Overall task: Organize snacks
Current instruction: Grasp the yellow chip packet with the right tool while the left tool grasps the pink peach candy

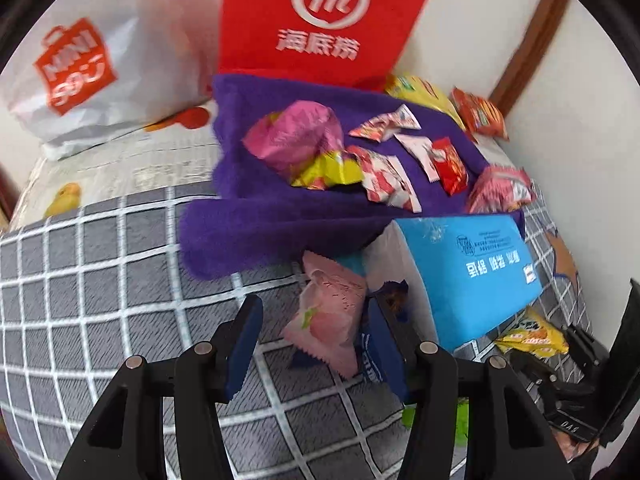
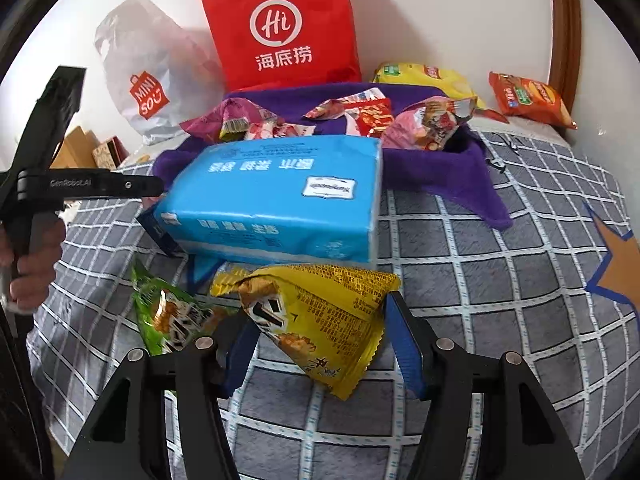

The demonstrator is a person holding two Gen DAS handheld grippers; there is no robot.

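In the left wrist view a pink snack packet (image 1: 328,320) lies on the grey checked bedspread (image 1: 100,280) between the fingers of my left gripper (image 1: 316,344). It rests near the right pad, and a gap shows at the left pad, so this gripper is open. My right gripper (image 2: 320,340) is shut on a yellow snack packet (image 2: 320,320), which is crumpled between both blue pads. A green packet (image 2: 172,316) lies just left of it. Several small packets are piled on a purple towel (image 2: 440,168).
A blue tissue pack (image 2: 280,200) lies in front of the towel, between the two grippers. A red paper bag (image 2: 280,32) and a white plastic bag (image 2: 148,80) stand against the wall. Yellow chips (image 2: 424,76) and an orange packet (image 2: 528,98) lie at the back right.
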